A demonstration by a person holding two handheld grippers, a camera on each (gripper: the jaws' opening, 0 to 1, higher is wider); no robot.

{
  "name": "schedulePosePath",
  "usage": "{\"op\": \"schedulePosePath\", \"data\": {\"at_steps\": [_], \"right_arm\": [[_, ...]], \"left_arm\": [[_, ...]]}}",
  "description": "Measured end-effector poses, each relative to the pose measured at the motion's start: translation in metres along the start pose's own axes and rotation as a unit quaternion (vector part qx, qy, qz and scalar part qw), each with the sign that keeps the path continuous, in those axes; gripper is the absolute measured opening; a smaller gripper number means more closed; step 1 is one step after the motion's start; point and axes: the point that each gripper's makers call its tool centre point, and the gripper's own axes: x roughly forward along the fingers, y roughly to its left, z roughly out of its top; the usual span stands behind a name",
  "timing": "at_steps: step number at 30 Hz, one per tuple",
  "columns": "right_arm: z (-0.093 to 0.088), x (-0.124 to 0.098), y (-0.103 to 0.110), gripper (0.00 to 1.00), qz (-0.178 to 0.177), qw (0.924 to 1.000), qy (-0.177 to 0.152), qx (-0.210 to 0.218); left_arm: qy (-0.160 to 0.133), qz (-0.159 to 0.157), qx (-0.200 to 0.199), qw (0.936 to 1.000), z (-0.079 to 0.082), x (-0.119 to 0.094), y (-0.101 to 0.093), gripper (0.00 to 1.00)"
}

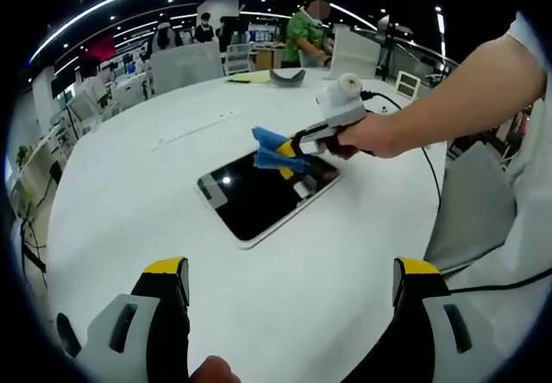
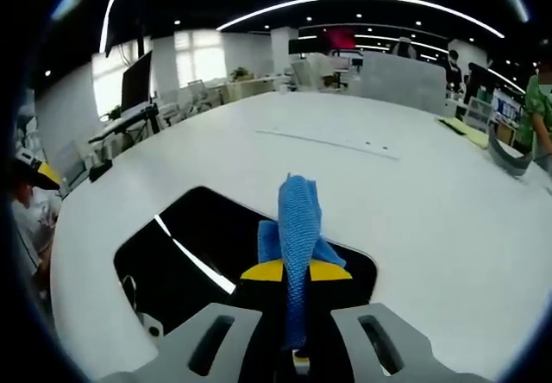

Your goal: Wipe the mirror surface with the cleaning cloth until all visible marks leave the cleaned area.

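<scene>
A flat rectangular mirror (image 1: 259, 195) with a white frame lies on the round white table (image 1: 129, 202); its dark glass reflects ceiling lights. My right gripper (image 1: 289, 154) reaches in from the right, held by a hand, shut on a blue cleaning cloth (image 1: 274, 150) that rests over the mirror's far right part. In the right gripper view the blue cloth (image 2: 297, 223) stands up between the yellow-tipped jaws of my right gripper (image 2: 296, 271), with the mirror (image 2: 190, 262) right beneath. My left gripper (image 1: 293, 275) hovers open over the near table, nothing between its jaws.
A grey curved object (image 1: 287, 76) and yellow paper (image 1: 250, 78) lie at the table's far edge. A cable (image 1: 405, 111) trails from the right gripper. A grey chair (image 1: 470, 210) stands on the right. People and office desks fill the background.
</scene>
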Motion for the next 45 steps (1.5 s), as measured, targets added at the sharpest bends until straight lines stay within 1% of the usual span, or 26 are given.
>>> {"op": "schedulePosePath", "data": {"at_steps": [3,7,13,18,23,25,27,29,32,40,45], "right_arm": [[0.000,0.000,0.004,0.03,0.001,1.0000,0.002,-0.009],[-0.001,0.000,0.007,0.03,0.005,1.0000,0.003,-0.007],[-0.002,-0.002,0.015,0.03,0.022,0.9997,0.008,-0.011],[-0.006,-0.006,0.025,0.03,0.037,0.9990,0.013,-0.019],[-0.008,-0.008,0.032,0.03,0.044,0.9985,0.016,-0.026],[-0.009,-0.009,0.034,0.03,0.049,0.9982,0.018,-0.029],[-0.010,-0.011,0.035,0.03,0.053,0.9979,0.019,-0.032],[-0.011,-0.012,0.037,0.03,0.053,0.9978,0.019,-0.033],[-0.012,-0.014,0.040,0.03,0.052,0.9978,0.019,-0.035],[-0.019,-0.024,0.048,0.03,0.052,0.9977,0.018,-0.041],[-0.023,-0.030,0.052,0.03,0.047,0.9980,0.017,-0.039]], "left_arm": [[0.000,0.002,0.000,1.0000,0.000,-0.001,0.000,0.99],[-0.001,0.002,-0.001,1.0000,-0.002,-0.003,-0.003,0.99],[-0.001,0.003,-0.001,1.0000,-0.004,-0.006,-0.008,0.99],[-0.005,0.003,0.000,1.0000,-0.003,-0.009,-0.014,0.99],[0.000,0.000,-0.004,1.0000,-0.009,-0.010,-0.019,0.99],[-0.004,0.000,-0.002,1.0000,-0.010,-0.013,-0.021,0.99],[0.000,0.001,-0.004,1.0000,-0.012,-0.016,-0.021,0.99],[-0.002,0.004,-0.004,1.0000,-0.012,-0.018,-0.020,0.99],[0.005,0.004,-0.004,1.0000,-0.016,-0.020,-0.020,0.99],[0.000,-0.002,-0.003,1.0000,-0.017,-0.022,-0.026,0.99],[-0.002,-0.009,0.008,0.9999,-0.016,-0.024,-0.031,0.99]]}}
